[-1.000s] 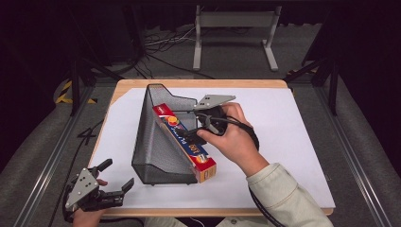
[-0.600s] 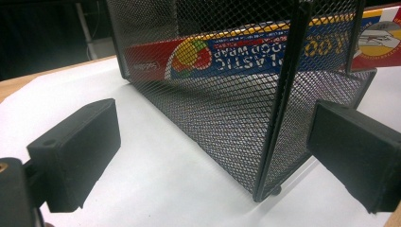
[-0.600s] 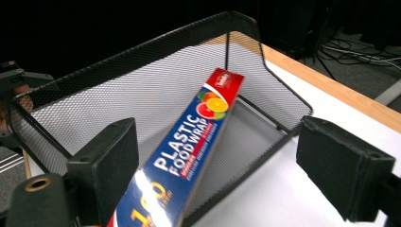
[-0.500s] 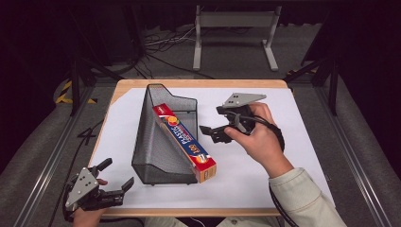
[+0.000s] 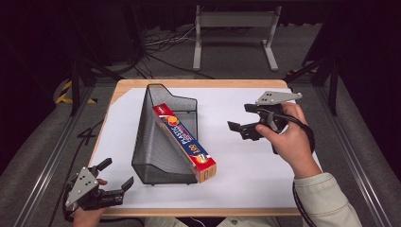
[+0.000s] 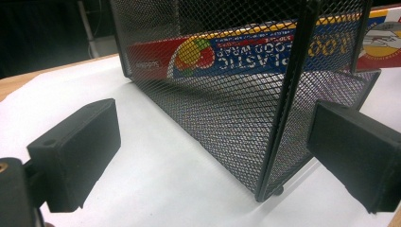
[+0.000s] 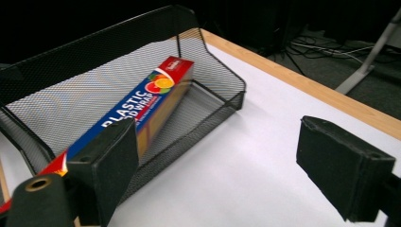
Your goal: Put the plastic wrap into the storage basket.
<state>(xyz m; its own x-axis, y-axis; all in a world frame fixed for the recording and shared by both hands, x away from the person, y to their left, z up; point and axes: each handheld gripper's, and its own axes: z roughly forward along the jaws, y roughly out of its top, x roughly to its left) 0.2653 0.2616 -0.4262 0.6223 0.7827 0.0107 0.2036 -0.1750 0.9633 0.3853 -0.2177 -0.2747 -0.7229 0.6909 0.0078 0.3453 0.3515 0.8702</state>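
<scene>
A black wire-mesh basket (image 5: 153, 142) lies on the white table cover. In it rests a long red and blue plastic wrap box (image 5: 187, 139), propped against the mesh wall with its near end sticking past the basket's front. My right gripper (image 5: 239, 117) hovers to the right of the basket, open and holding nothing. The right gripper view looks past its own jaws (image 7: 224, 163) at the box (image 7: 142, 101) in the basket (image 7: 213, 71). My left gripper (image 5: 118, 172) is open at the table's front left corner. In the left gripper view its jaws (image 6: 217, 142) face the basket's mesh (image 6: 236, 123), and the box (image 6: 227, 56) shows through it.
The wooden table edge (image 5: 198, 83) frames the white cover (image 5: 236, 170), with bare cover to the right of the basket and in front of it. A metal stand (image 5: 234, 28) and cables lie on the dark floor beyond the table.
My right gripper has drawn away from the box, moving right and slightly toward the person. The box stays in the basket. The left gripper has not moved.
</scene>
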